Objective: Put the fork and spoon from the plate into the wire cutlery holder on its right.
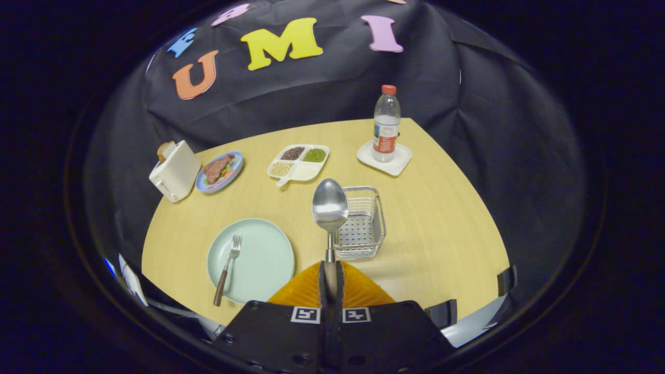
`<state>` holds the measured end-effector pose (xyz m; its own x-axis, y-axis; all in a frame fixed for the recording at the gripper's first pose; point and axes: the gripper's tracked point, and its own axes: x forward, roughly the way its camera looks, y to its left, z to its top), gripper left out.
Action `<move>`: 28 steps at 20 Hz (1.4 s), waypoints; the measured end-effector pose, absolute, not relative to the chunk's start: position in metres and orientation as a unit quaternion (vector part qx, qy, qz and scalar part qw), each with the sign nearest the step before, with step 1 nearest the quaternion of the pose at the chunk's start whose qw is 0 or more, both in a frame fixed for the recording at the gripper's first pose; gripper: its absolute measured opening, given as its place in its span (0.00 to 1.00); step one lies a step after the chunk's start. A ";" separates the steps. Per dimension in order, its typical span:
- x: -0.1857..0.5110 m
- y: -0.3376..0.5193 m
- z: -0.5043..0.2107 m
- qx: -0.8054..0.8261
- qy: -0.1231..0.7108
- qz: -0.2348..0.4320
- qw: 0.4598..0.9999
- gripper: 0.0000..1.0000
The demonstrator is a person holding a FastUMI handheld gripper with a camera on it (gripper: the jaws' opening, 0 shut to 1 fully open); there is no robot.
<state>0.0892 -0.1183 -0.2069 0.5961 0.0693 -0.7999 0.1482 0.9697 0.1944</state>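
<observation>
Gripper point(331, 278) is clamping the spoon point(330, 210) handle, bowl up at 12. Holder point(361, 223) is sitting just at 1 o'clock; fork point(227, 270) is lying on plate point(260, 259).

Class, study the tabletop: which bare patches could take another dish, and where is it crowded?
Bare: right of the wire holder, and between plate and divided tray. Crowded: the far edge. The gripper is shut on the spoon.

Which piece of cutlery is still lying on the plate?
The wooden-handled fork, on the pale green plate. The hand-held gripper holds the metal spoon.
</observation>
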 end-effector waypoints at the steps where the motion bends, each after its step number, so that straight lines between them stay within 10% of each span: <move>1: 0.092 -0.125 -0.208 0.126 0.452 -0.024 0.883 0.01; 14: 0.119 -0.140 -0.204 0.167 0.441 0.001 0.882 0.12; 16: 0.122 -0.140 -0.201 0.173 0.424 0.001 0.889 0.68; 23: 0.116 -0.129 -0.174 0.150 0.375 -0.020 0.915 0.95; 28: 0.106 -0.075 -0.158 0.137 0.354 -0.004 0.925 0.97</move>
<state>0.1061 -0.0755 -0.1584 0.7493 0.0888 -0.6563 0.1048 0.9626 0.2498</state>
